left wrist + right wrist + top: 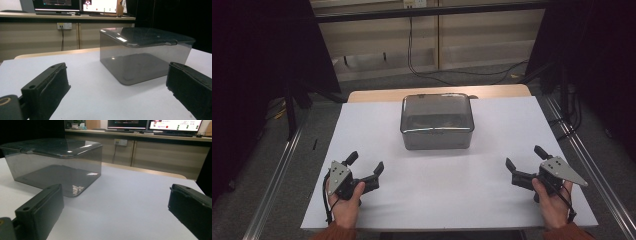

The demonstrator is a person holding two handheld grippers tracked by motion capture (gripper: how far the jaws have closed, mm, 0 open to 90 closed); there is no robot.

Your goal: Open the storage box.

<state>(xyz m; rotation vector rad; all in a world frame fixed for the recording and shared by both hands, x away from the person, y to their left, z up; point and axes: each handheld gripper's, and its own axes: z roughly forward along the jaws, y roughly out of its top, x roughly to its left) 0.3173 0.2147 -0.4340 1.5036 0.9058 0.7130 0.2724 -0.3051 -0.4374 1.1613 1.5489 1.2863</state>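
Resting on the white table (452,200), left gripper (366,163) and right gripper (525,157), jaws spread, empty, lidded smoky-grey plastic box (437,121) between, well apart.

The lidded box (437,122) sits on the table (437,200) ahead of me, toward the far edge and about midway across. My left gripper (366,163) rests near the front left corner, my right gripper (525,159) near the front right, both well apart from the box, which lies between and beyond them.
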